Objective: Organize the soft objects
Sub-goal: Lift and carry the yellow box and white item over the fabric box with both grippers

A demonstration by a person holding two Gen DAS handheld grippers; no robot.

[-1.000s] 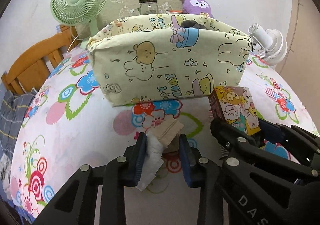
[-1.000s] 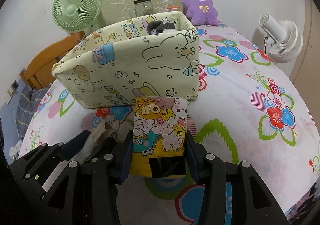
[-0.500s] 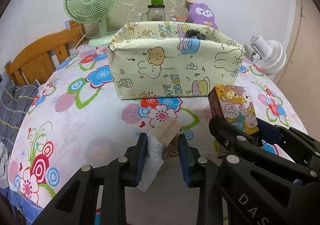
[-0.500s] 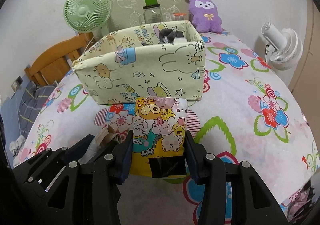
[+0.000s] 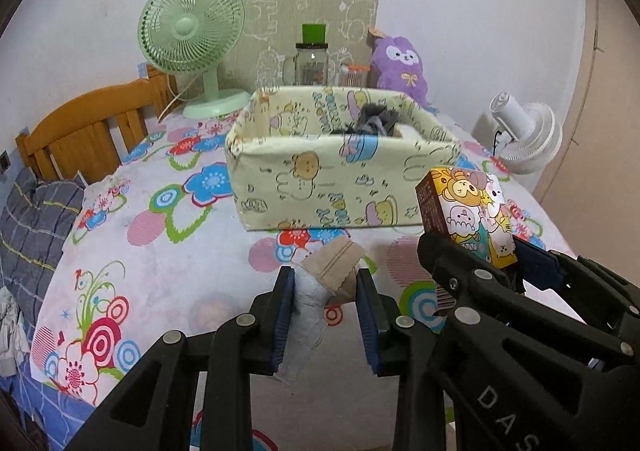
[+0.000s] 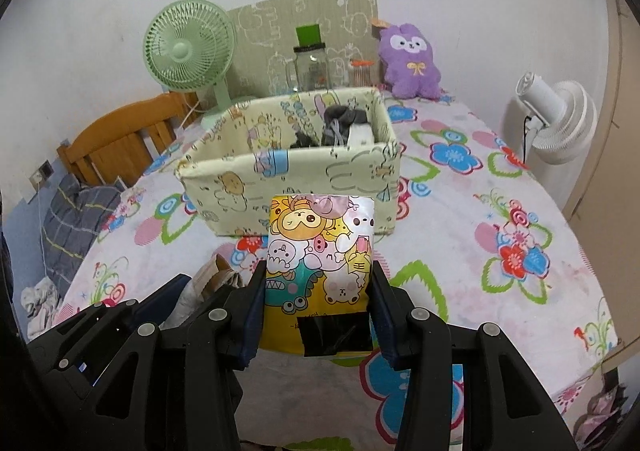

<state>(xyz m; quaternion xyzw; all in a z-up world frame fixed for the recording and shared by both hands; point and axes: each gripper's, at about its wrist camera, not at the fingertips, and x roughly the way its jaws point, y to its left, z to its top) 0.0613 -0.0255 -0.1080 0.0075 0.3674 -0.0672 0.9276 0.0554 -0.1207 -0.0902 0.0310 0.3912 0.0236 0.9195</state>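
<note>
My left gripper (image 5: 325, 283) is shut on a rolled grey and beige sock (image 5: 320, 283), held above the floral tablecloth. Right beside it, my right gripper (image 6: 318, 291) is shut on a cartoon-print tissue pack (image 6: 320, 263), seen from the side as the tissue pack (image 5: 468, 219) in the left wrist view. Ahead of both stands the open cream cartoon-print fabric box (image 5: 328, 187), the same fabric box (image 6: 288, 187) in the right wrist view, with dark and white socks (image 6: 344, 129) inside at its right end. Both grippers hang short of the box's near wall.
Behind the box stand a green fan (image 5: 192, 43), a glass jar (image 5: 312, 63) with a green lid, a purple plush (image 6: 410, 61) and a card panel. A white fan (image 6: 560, 123) sits at the table's right edge. A wooden chair (image 5: 80, 135) with grey cloth is at left.
Both grippers have risen and drawn back with their loads, so the box now looks smaller and its inside shows. Grips are unchanged.
</note>
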